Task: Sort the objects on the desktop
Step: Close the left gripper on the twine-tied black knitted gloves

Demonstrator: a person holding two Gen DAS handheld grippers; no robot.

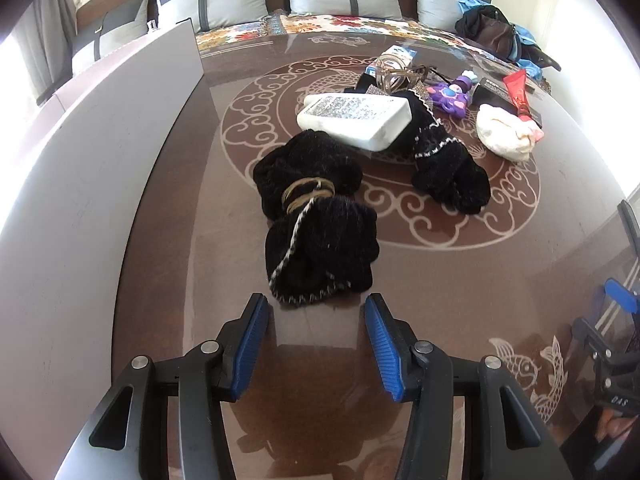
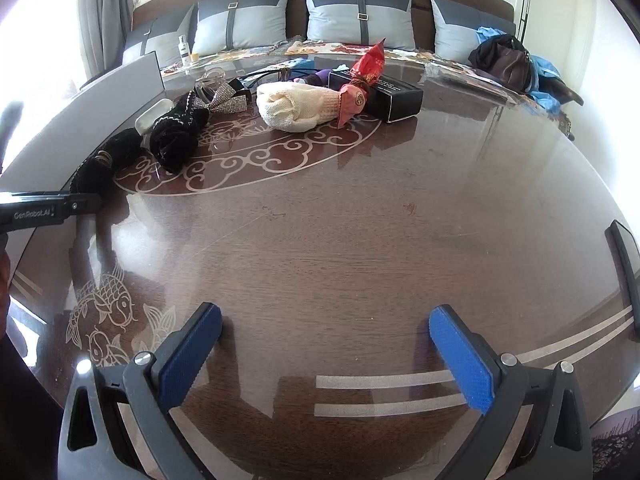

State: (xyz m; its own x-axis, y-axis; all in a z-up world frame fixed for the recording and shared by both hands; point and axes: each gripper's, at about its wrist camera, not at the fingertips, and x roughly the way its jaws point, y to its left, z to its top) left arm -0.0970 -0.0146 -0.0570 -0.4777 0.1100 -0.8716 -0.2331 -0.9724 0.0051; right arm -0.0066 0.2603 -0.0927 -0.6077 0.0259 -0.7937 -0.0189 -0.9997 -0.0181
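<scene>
My left gripper [image 1: 316,310] is open and empty, just short of a black knitted bundle [image 1: 316,232] tied with a tan band. Behind it lie a white flat case [image 1: 354,118], a second black knit piece [image 1: 448,168], a cream knit item [image 1: 502,130], a purple toy [image 1: 452,96], a red tube [image 1: 518,88] and a black box [image 1: 494,90]. My right gripper [image 2: 324,320] is open and empty over bare table. In its view the cream knit [image 2: 296,106], red wrapped packet [image 2: 362,80], black box [image 2: 394,96] and black knits [image 2: 176,132] lie far ahead.
The round brown table [image 2: 360,220] has a glass top with white patterns. A grey upright panel [image 1: 100,160] stands along the left. A sofa with grey cushions [image 2: 360,16] and a pile of bags [image 2: 508,62] lie beyond the table. A dark chair back [image 2: 624,264] is at right.
</scene>
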